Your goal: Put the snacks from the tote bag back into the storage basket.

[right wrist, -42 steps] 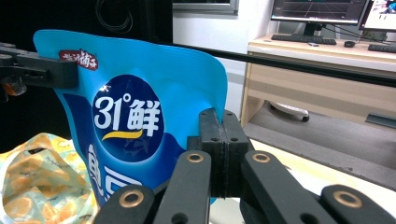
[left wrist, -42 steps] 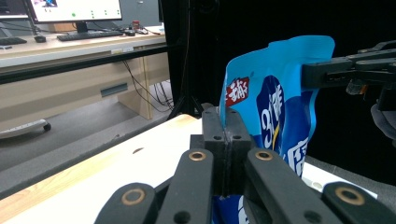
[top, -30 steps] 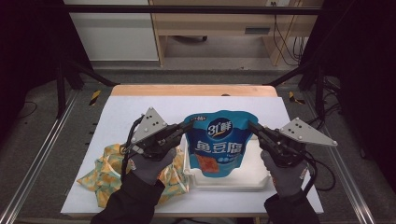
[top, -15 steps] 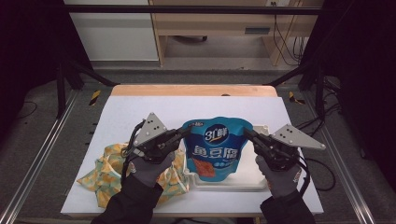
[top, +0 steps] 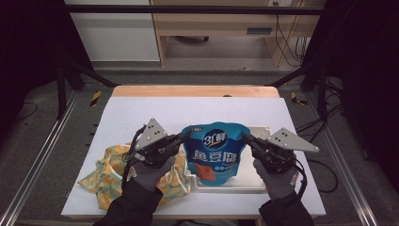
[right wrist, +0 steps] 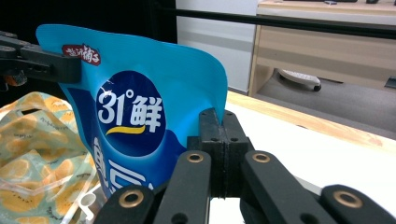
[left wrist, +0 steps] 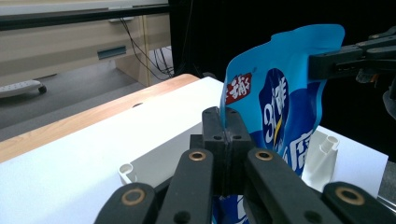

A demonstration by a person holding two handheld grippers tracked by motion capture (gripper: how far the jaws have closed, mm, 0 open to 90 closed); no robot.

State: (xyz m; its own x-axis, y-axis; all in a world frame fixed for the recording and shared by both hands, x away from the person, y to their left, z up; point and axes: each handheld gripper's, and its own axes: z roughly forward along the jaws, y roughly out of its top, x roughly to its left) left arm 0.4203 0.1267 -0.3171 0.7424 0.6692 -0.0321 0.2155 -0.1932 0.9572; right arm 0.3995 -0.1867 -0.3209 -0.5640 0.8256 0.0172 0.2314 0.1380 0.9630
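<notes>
Blue pouch [top: 215,151] reading "31°鲜", perhaps "鱼豆腐" below, clamped by both grippers' jaws.

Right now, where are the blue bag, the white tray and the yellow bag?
blue bag [top: 215,151]: high view, printed front.
white tray [top: 244,184]: high view, near rim.
yellow bag [top: 107,170]: high view, crumpled middle.

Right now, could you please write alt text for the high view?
Two gloved hands each pinch a top corner of a blue snack bag, left hand-held gripper and right hand-held gripper, above a white tray; a yellow patterned bag lies left.
</notes>
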